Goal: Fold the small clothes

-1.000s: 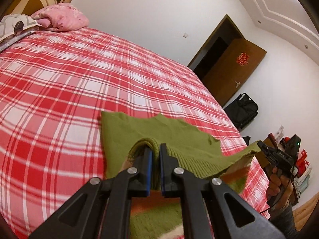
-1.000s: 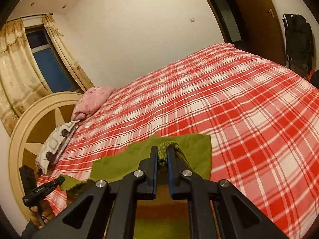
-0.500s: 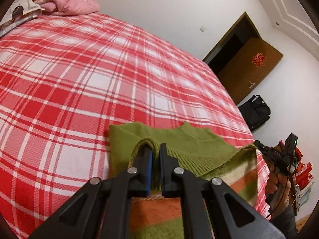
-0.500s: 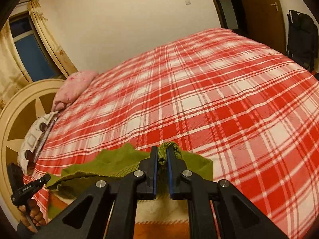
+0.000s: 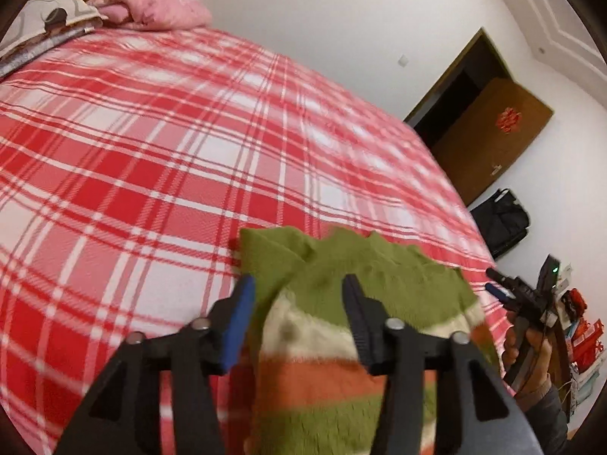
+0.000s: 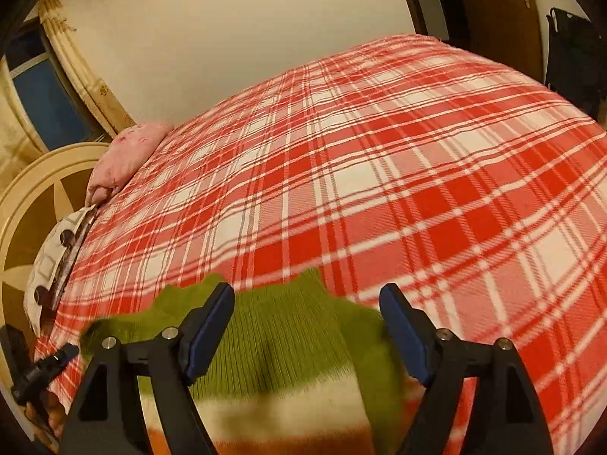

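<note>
Lying folded on bed (image 5: 151, 174), striped sweater (image 5: 341, 341), both claws just opened

You are letting go: both your left gripper (image 5: 297, 284) and right gripper (image 6: 307, 295) have just been opening, dropping the sweater (image 5: 379, 284) onto the bed (image 5: 151, 151).

Two wrist cameras, low and close over my bed
My left camera faces the door (image 5: 489, 140) across the plaid bedspread (image 5: 159, 159); my right one faces the window (image 6: 45, 102) and headboard (image 6: 34, 197). Both share the striped sweater (image 5: 334, 341) and pink pillow (image 6: 129, 155)
</note>
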